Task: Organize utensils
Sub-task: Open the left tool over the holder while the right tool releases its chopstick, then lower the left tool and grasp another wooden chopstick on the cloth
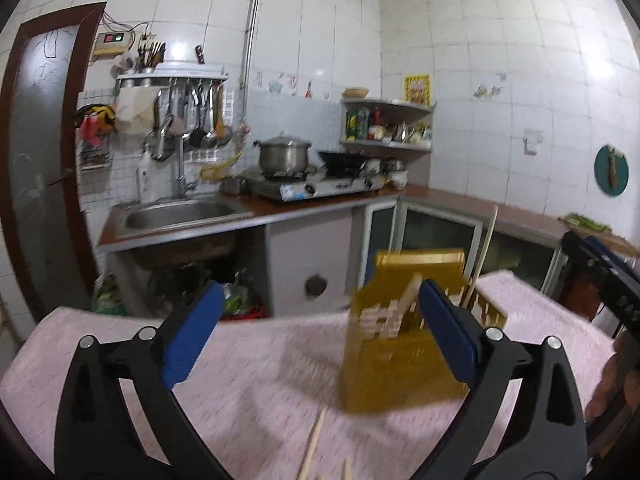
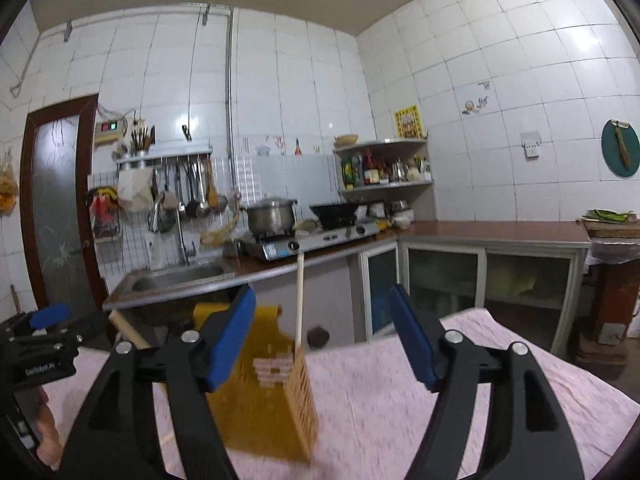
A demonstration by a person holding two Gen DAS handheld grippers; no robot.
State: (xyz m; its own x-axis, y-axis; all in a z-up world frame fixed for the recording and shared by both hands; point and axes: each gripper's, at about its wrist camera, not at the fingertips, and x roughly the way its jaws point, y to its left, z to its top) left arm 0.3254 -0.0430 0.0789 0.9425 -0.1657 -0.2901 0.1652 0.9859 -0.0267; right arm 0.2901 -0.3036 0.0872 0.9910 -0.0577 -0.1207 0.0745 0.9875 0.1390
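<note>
I am holding my left gripper (image 1: 320, 324) with its blue pads spread wide and nothing between them, hovering over the pink tablecloth (image 1: 248, 392). Just ahead and to the right, the yellow slotted utensil basket (image 1: 396, 376) is standing on the cloth, a long wooden chopstick (image 1: 482, 252) sticking up from it. Farther right, I am keeping my right gripper (image 2: 322, 336) open too, gripping nothing, the basket sitting behind its left pad (image 2: 232, 340).
</note>
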